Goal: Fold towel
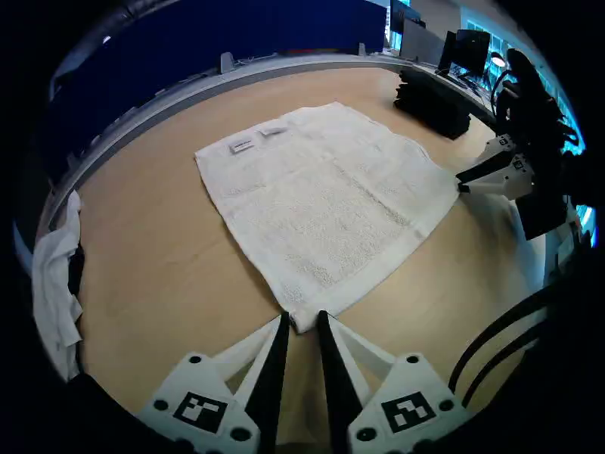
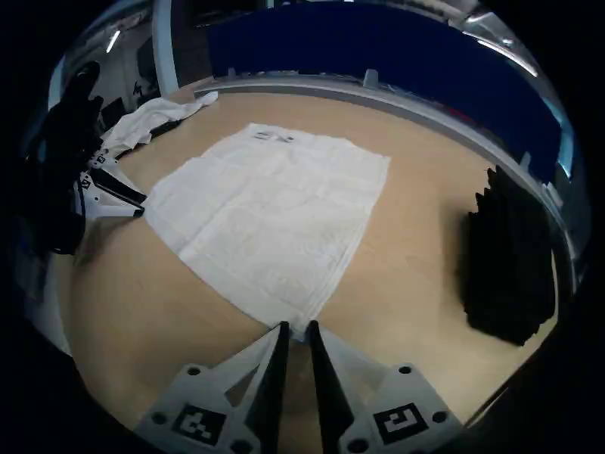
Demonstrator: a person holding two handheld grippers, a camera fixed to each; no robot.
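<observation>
Left claw [image 1: 303,321] pinches towel [image 1: 325,189] corner; its labels [image 1: 242,145] unreadable.

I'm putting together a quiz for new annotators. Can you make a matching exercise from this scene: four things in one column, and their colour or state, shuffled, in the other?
Things:
1. towel
2. stacked cloths
3. crumpled cloth
4. partition

States:
A. blue, upright behind the table
B. white, spread flat
C. black, piled up
D. white, bunched at the table's edge

Pairs: 1-B; 2-C; 3-D; 4-A.
</observation>
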